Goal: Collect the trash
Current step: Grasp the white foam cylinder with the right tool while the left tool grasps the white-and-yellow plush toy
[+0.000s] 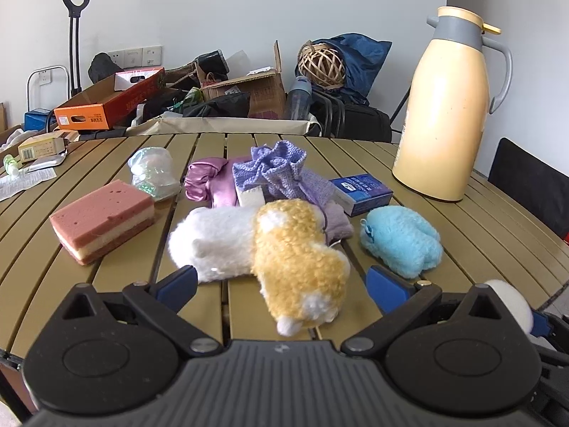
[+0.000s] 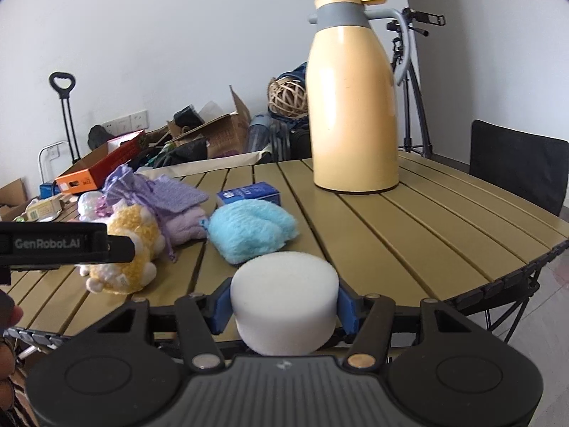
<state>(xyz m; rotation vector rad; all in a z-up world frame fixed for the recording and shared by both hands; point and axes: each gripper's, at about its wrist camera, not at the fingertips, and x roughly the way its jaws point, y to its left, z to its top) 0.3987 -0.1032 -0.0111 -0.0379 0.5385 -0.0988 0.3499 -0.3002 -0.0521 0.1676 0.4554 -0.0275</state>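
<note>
Foam fills your right gripper (image 2: 283, 306): its blue jaws press on both sides of a white foam puck (image 2: 283, 306), held at the near edge of the slatted desk (image 2: 409, 227), just in front of the blue fluffy pouch (image 2: 250, 233). Your left gripper (image 1: 282, 284) has its jaws spread wide and gripping nothing, with the yellow-and-white plush toy (image 1: 270, 245) lying on the desk between them. Farther back you see a pink layered sponge (image 1: 103, 220), a crumpled clear wrapper (image 1: 153, 172), a purple knit pouch (image 1: 281, 170), a blue box (image 1: 362, 192) and a tall yellow thermos jug (image 1: 448, 106).
</note>
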